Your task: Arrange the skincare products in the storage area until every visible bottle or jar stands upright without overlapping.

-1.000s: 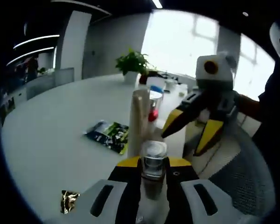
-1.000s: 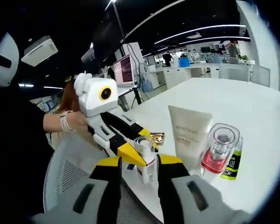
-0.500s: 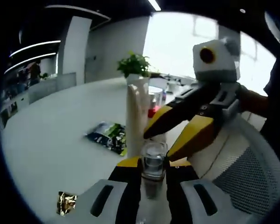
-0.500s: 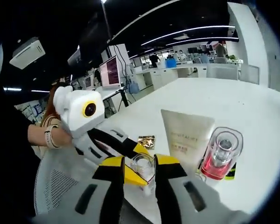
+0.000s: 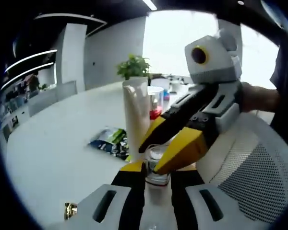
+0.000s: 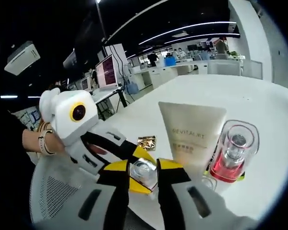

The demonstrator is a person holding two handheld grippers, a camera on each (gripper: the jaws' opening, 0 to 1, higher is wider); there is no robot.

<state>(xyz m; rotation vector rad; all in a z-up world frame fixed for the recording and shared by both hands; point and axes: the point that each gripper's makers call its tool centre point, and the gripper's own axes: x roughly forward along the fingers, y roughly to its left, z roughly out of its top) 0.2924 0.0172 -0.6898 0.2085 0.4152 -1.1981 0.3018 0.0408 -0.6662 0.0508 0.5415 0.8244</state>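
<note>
Now that my right gripper (image 5: 170,155) has closed in from well apart, both sets of jaws clamp the small bottle (image 6: 143,171) at the table (image 6: 259,96) edge beside the upright tube (image 6: 192,139); my left gripper (image 6: 134,160) can release.

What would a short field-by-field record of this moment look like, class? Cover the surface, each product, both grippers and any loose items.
surface: white table
small clear-capped bottle: upright at the table edge, between the jaws of both grippers
left gripper: shut on the bottle
right gripper: jaws around the bottle's cap, contact unclear
cream tube: standing upright
red-based bottle: upright beside the tube
green packet: lying flat
gold wrapper: lying flat
</note>
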